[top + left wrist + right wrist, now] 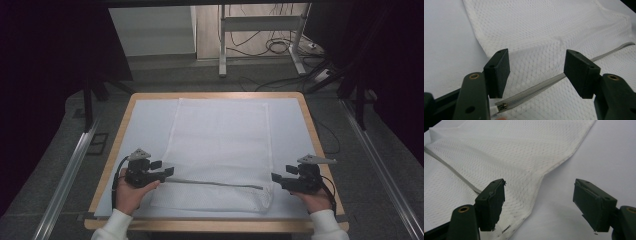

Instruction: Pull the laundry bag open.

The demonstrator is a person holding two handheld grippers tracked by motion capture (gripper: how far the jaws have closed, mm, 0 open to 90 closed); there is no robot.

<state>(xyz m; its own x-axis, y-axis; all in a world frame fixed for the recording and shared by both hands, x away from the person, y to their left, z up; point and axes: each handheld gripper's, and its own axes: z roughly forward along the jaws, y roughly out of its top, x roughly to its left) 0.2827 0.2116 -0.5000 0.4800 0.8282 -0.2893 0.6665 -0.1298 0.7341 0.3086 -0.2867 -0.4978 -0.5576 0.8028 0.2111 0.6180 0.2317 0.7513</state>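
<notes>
Flat rectangular white mesh bag (pixel 220 150), straight grey zipper (pixel 215 183)

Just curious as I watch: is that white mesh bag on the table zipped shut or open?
Zipped shut, it seems: the grey zipper runs as one closed line across the mesh bag, which lies spread flat, and its pull sits at the left end.

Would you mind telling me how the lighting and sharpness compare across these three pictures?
High view: the table is evenly lit while the room at both sides falls into darkness; the mesh bag looks soft, its weave barely resolved. Left gripper view: the weave is crisp, the fingers near the lens dark and slightly soft. Right gripper view: a faint shadow lies under its fingers; no glare anywhere.
</notes>
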